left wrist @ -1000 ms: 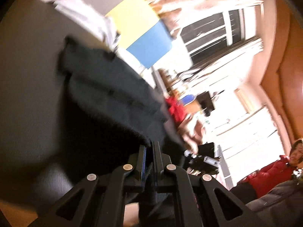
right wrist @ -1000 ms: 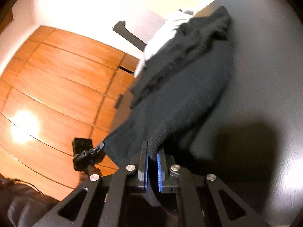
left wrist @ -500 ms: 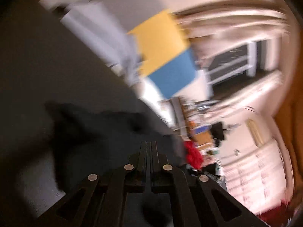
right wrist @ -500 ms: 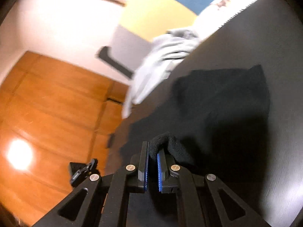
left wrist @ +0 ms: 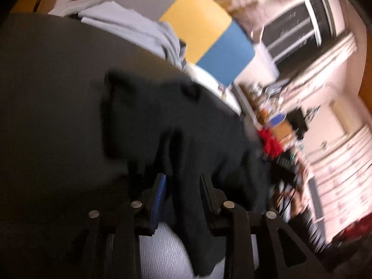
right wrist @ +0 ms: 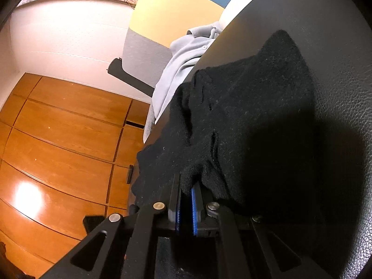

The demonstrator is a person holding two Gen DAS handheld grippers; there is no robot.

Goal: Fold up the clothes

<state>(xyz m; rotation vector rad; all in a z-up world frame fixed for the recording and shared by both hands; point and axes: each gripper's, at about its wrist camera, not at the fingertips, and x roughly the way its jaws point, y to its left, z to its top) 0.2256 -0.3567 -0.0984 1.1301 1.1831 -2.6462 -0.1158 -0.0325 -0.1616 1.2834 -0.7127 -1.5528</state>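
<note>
Left wrist view is blurred, yet we make out the left claw (left wrist: 182, 186) with its jaws parted and opening, a fold of the black fleecy garment (left wrist: 186, 130) lying loosely between them with no pad pressing on it. The garment spreads forward from the claw over the dark leather-textured counter (left wrist: 51, 74), its near edge drooping past the claw over something pale and ribbed that we cannot identify. At the far edge of the counter lies a crumpled pale grey shirt (left wrist: 130, 26), and beyond it stands a board of yellow and blue panels (left wrist: 209, 39).

In the right wrist view we see the right claw (right wrist: 186, 190) narrow, its blue pads clamped on a thick rolled edge of the same black garment (right wrist: 244, 121). The cloth lies flat on the counter (right wrist: 337, 58) ahead of the claw, one side spilling over the counter's left edge. The grey shirt (right wrist: 181, 58) hangs off the far corner, with orange wooden cupboard doors (right wrist: 65, 134) behind
</note>
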